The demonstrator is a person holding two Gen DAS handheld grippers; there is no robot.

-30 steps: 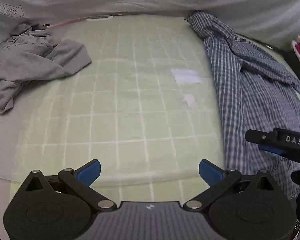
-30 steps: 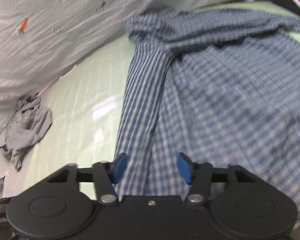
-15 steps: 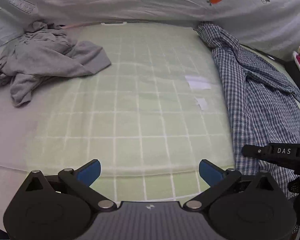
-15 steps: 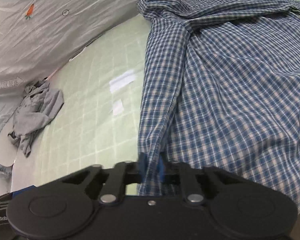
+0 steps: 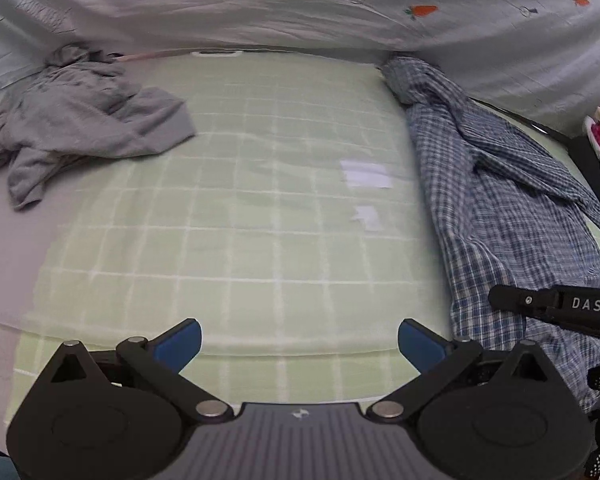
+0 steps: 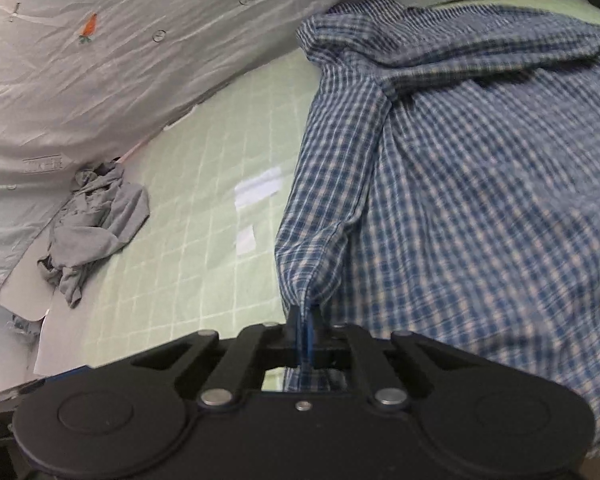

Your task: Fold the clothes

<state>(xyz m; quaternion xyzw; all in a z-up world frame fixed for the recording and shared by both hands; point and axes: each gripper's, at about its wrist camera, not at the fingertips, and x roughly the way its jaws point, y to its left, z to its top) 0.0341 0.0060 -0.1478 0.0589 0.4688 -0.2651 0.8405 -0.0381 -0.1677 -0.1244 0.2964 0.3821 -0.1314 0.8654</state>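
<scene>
shirt: blue-white check | mat: pale green grid | garment: grey

- Both views are evenly and softly lit; only faint shadows are cast.
- White glare patches are seen on the green mat, toward 1 o'clock of centre.
- Strong barrel distortion and dark corners are shown.
- The plaid shirt is smeared by motion blur at 3 o'clock.

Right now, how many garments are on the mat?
2: the blue plaid shirt pinched in the right tongs, and a crumpled gray garment far left. Others may lie out of view.
</scene>
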